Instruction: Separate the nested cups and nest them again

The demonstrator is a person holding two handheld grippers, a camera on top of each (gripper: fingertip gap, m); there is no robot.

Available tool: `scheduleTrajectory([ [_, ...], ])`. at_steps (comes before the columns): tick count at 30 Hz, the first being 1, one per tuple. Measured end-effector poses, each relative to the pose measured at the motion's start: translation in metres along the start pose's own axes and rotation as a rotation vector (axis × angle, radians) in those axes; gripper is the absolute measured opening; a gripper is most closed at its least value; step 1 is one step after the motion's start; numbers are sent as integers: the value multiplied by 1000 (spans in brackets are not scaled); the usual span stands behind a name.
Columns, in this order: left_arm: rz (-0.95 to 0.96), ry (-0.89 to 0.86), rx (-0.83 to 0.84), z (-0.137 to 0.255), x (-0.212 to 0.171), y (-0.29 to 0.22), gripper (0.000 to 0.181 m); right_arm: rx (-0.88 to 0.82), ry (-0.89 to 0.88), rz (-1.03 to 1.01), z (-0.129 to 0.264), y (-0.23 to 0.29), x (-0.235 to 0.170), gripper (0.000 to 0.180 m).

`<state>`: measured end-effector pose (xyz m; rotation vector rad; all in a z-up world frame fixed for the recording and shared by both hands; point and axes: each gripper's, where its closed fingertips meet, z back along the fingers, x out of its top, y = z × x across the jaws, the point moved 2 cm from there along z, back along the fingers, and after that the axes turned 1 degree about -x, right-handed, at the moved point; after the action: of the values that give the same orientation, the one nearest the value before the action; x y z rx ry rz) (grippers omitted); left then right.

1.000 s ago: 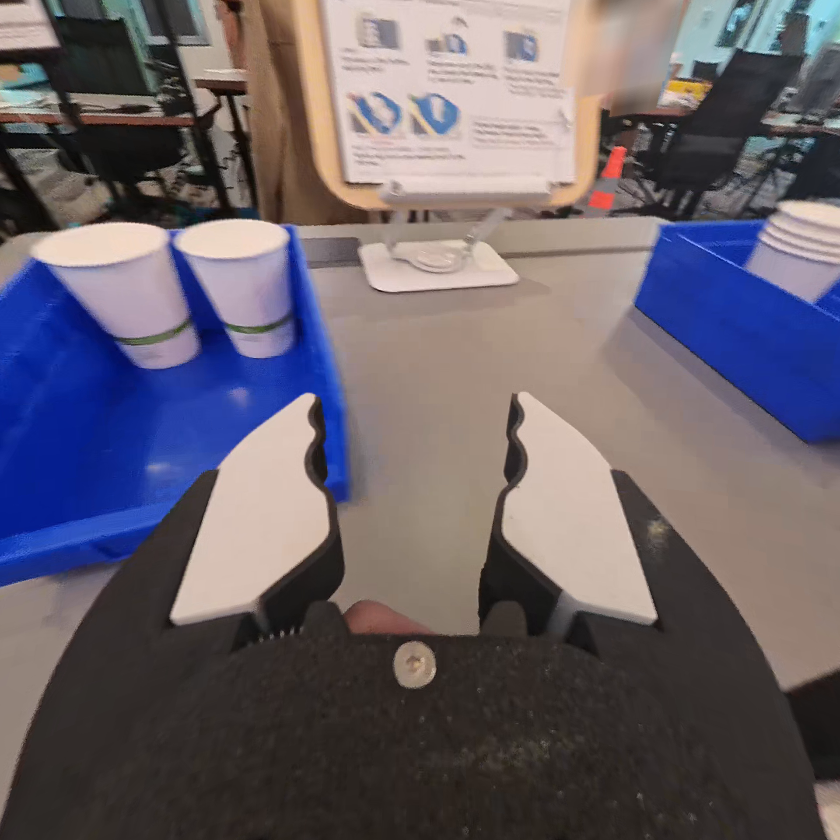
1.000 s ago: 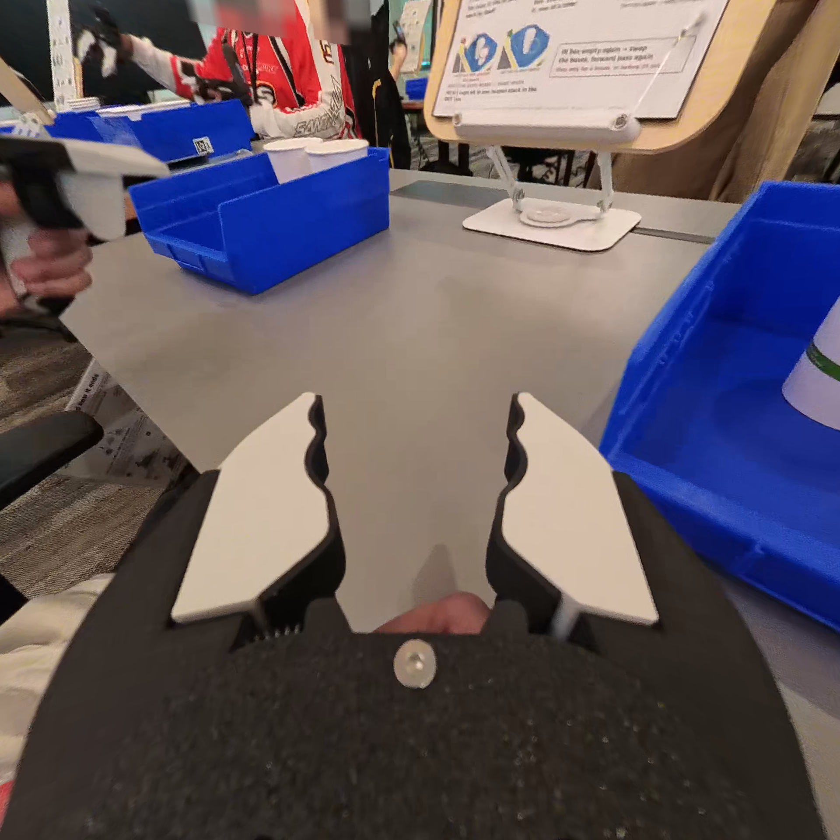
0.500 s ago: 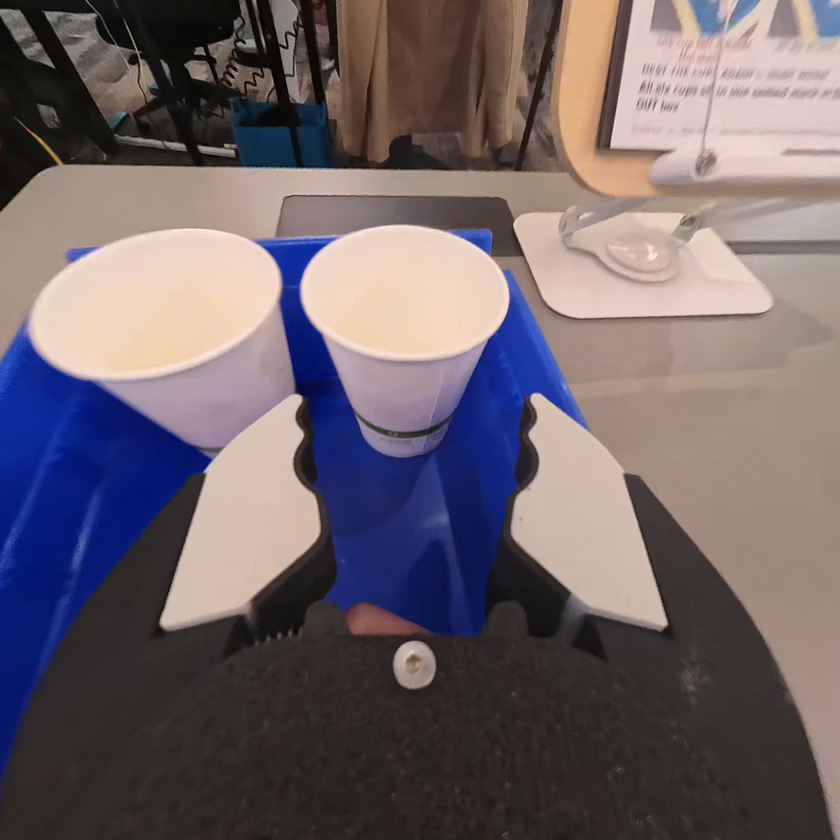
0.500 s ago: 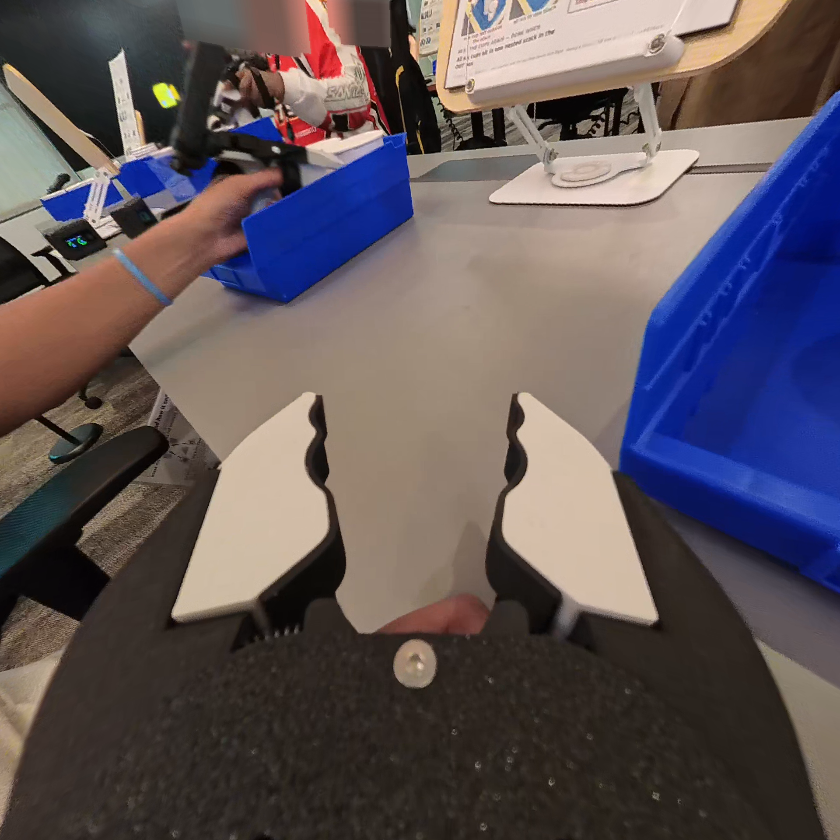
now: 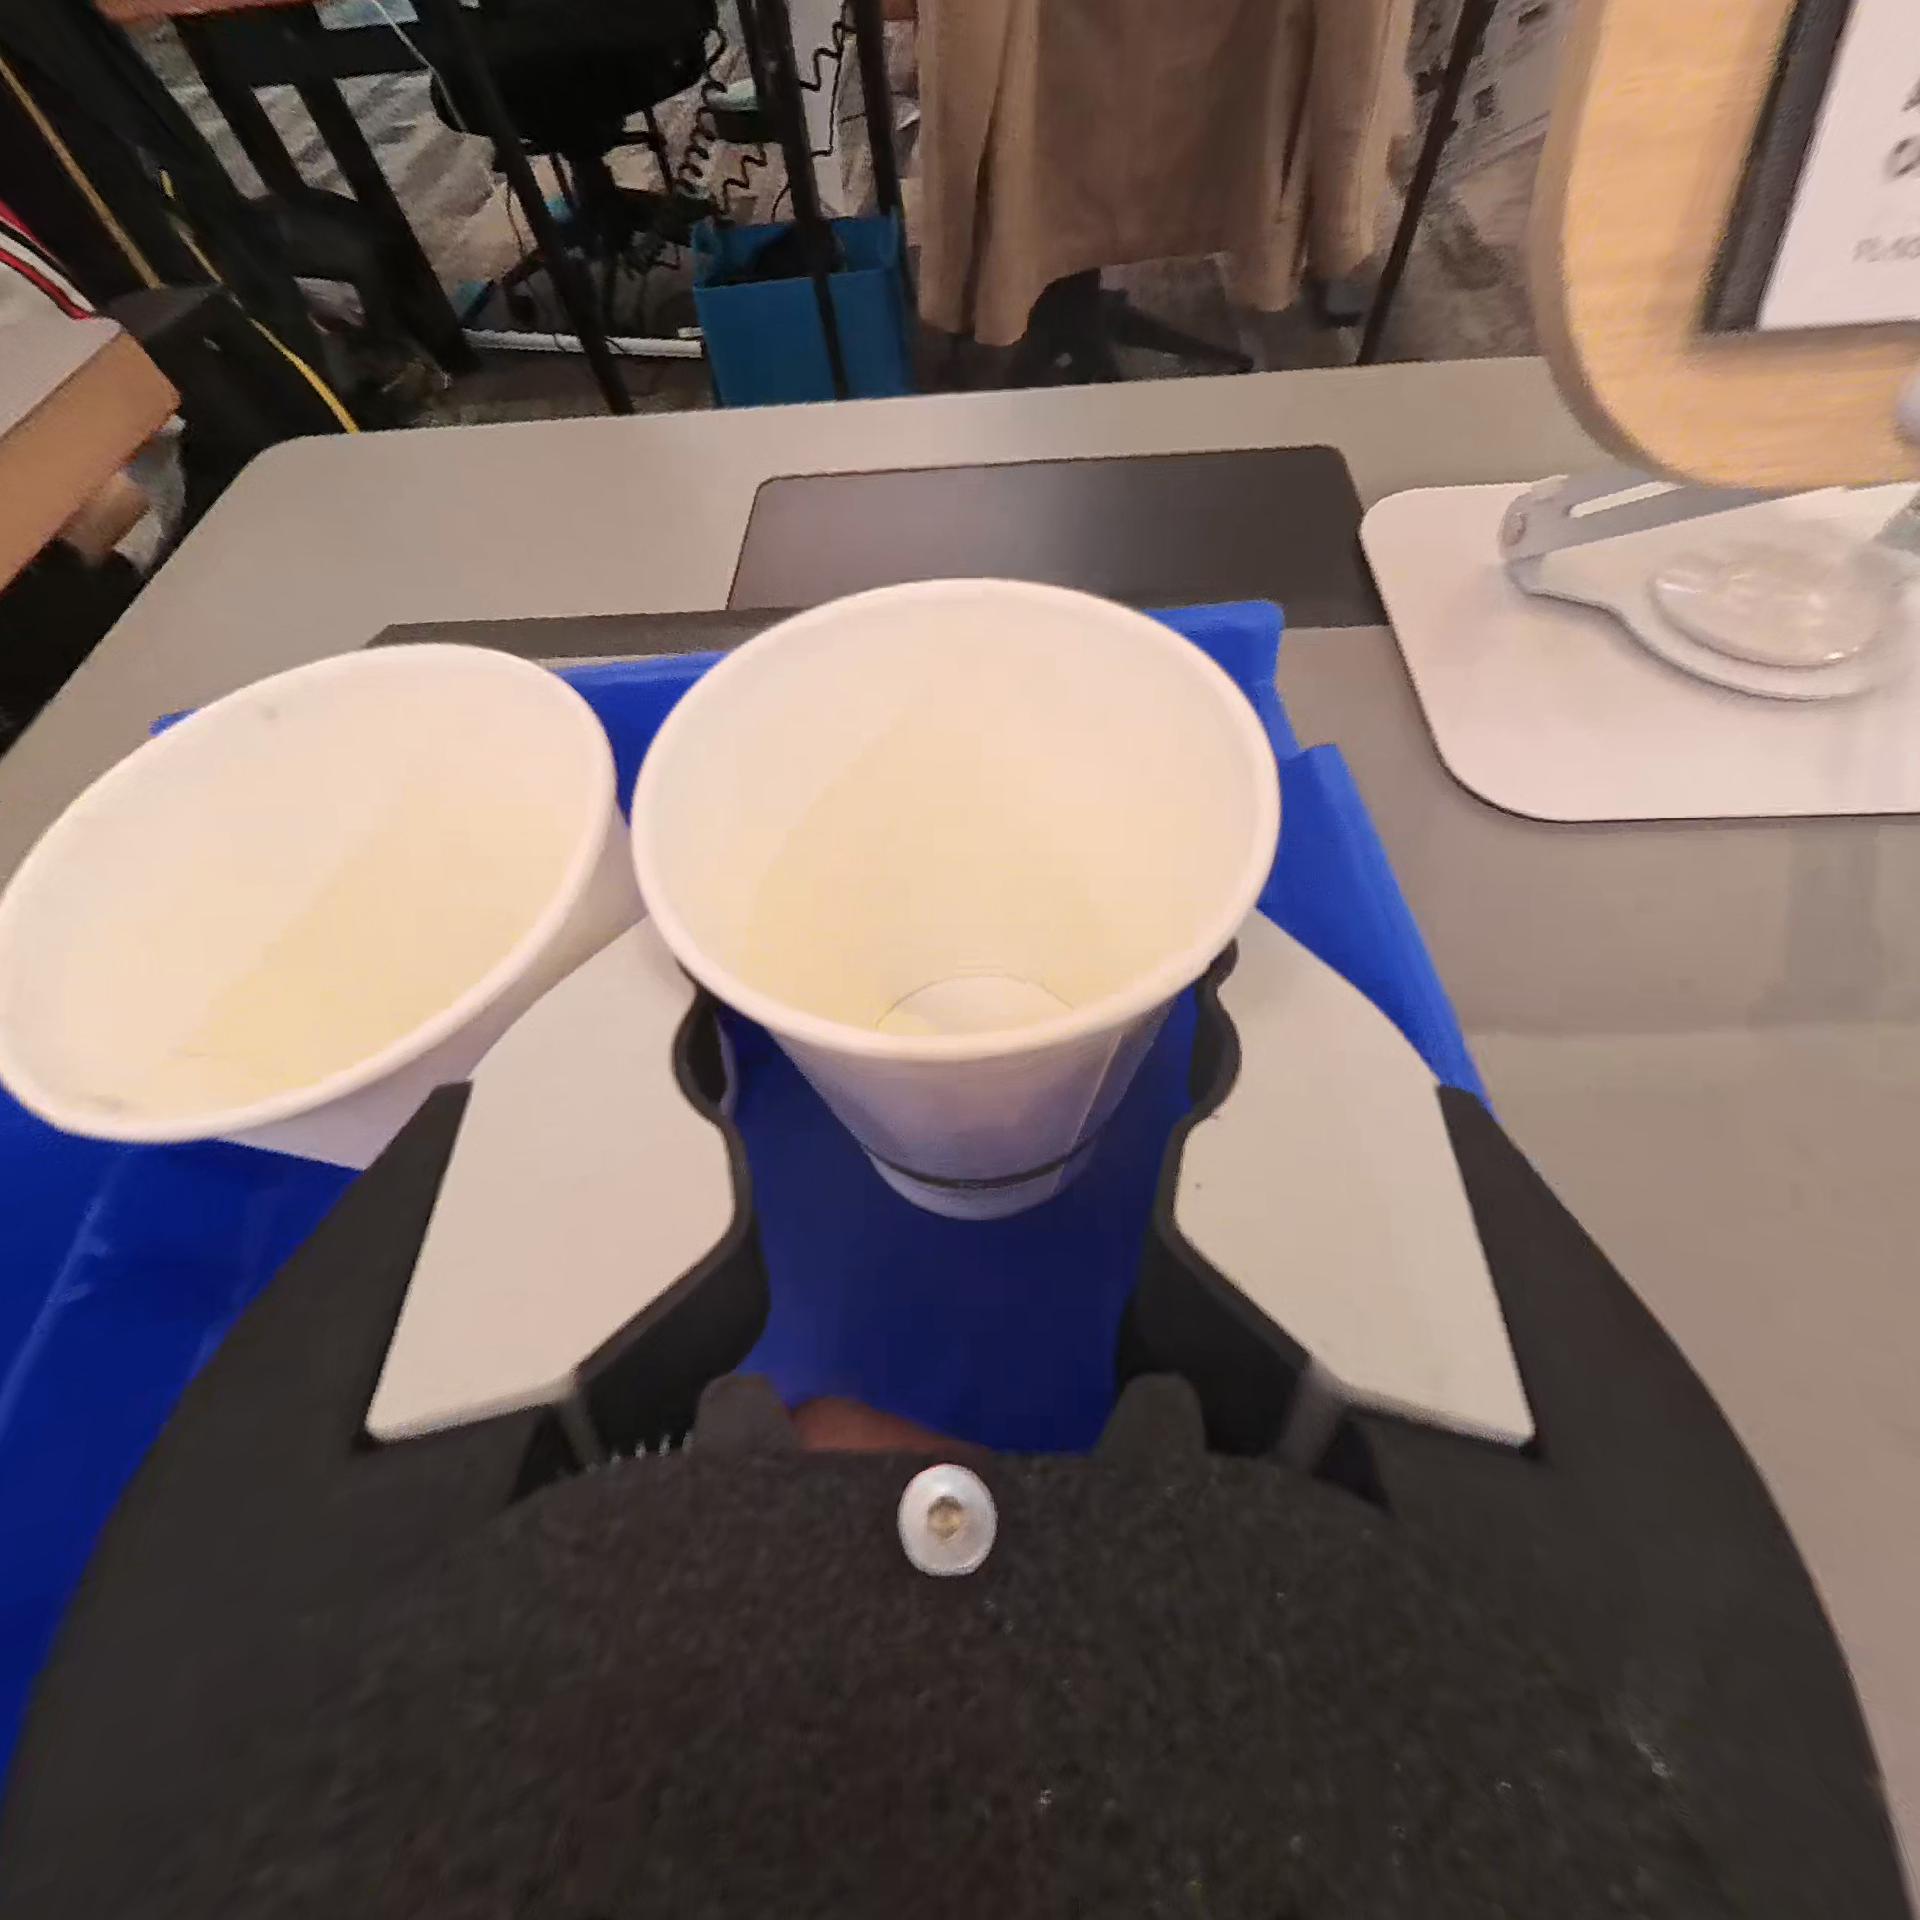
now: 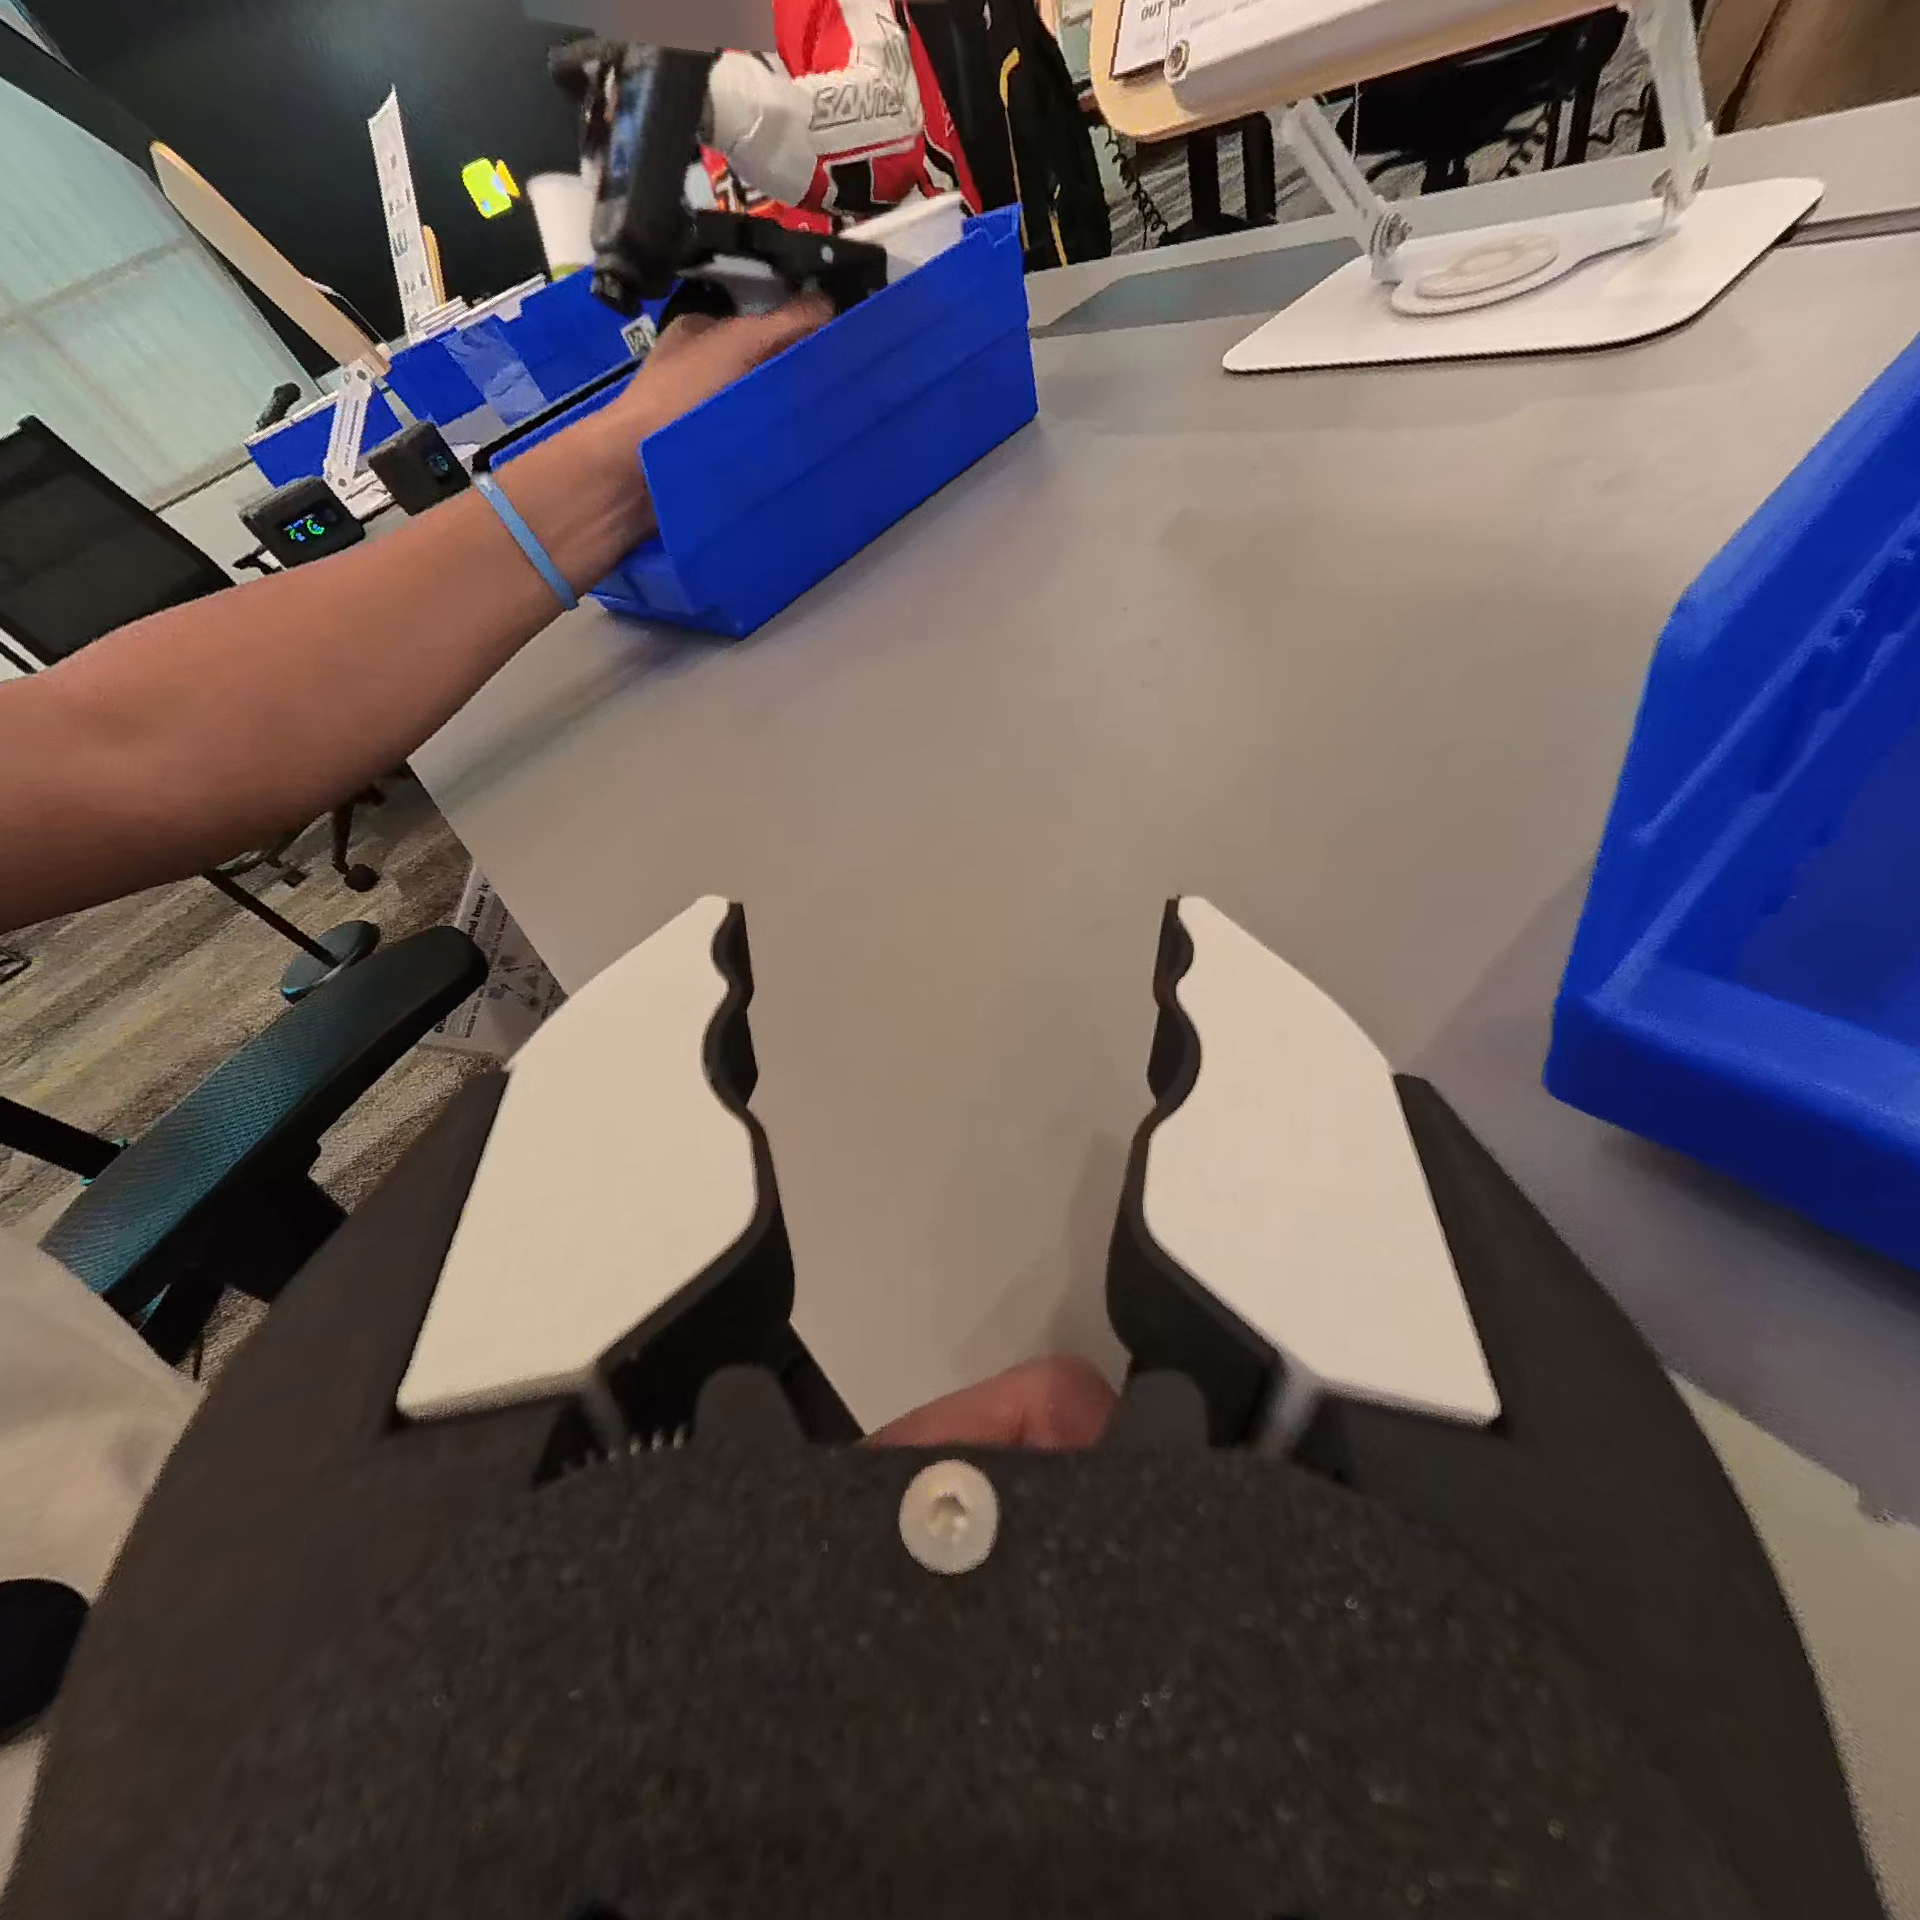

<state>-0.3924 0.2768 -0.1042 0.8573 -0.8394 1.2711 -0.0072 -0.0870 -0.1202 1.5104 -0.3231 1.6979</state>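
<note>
In the left wrist view, the left tool (image 5: 961,1023) is lowered into a blue bin (image 5: 1340,862) on the grey desk (image 5: 1662,1018). Its jaws are spread wide on either side of a white paper cup (image 5: 956,883), which stands upright in the bin between them; whether the fingers touch the cup's wall cannot be told, and no squeeze is seen. A 2nd white cup (image 5: 291,894) stands just beside it on the left, the 2 rims close together. Behind the bin a dark flat panel (image 5: 1049,520) is set in the desk, and the white base of a sign stand (image 5: 1642,665) lies to the right.

The right wrist view shows none of the cup interiors. There the right tool (image 6: 951,997) is held over bare desk (image 6: 1143,644) with its jaws wide apart and nothing between them. A 2nd blue bin (image 6: 1766,935) is seen at the right edge, its contents out of view. Far off, the same left bin (image 6: 831,436) is seen from outside, with the person's arm (image 6: 312,675) reaching over its near end and the left tool (image 6: 727,260) inside it, blurred.
</note>
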Motion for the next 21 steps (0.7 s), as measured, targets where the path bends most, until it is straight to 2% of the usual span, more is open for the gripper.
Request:
scheduleTrajectory([
  [3, -5, -36, -54, 20, 4, -3, 87, -6, 8, 22, 1, 1, -1, 74],
  [7, -28, -129, -180, 77, 8, -2, 86, -26, -25, 57, 9, -2, 9, 74],
  [13, -115, -222, -582, 190, 15, -19, 86, 84, -93, 168, 15, 0, 46, 72],
  [17, -211, -238, -887, 254, 16, -69, 86, 284, -64, 246, -4, 24, 74, 77],
  [21, -398, -207, -1119, 295, -5, -144, 86, 443, -47, 294, -28, 52, 95, 79],
])
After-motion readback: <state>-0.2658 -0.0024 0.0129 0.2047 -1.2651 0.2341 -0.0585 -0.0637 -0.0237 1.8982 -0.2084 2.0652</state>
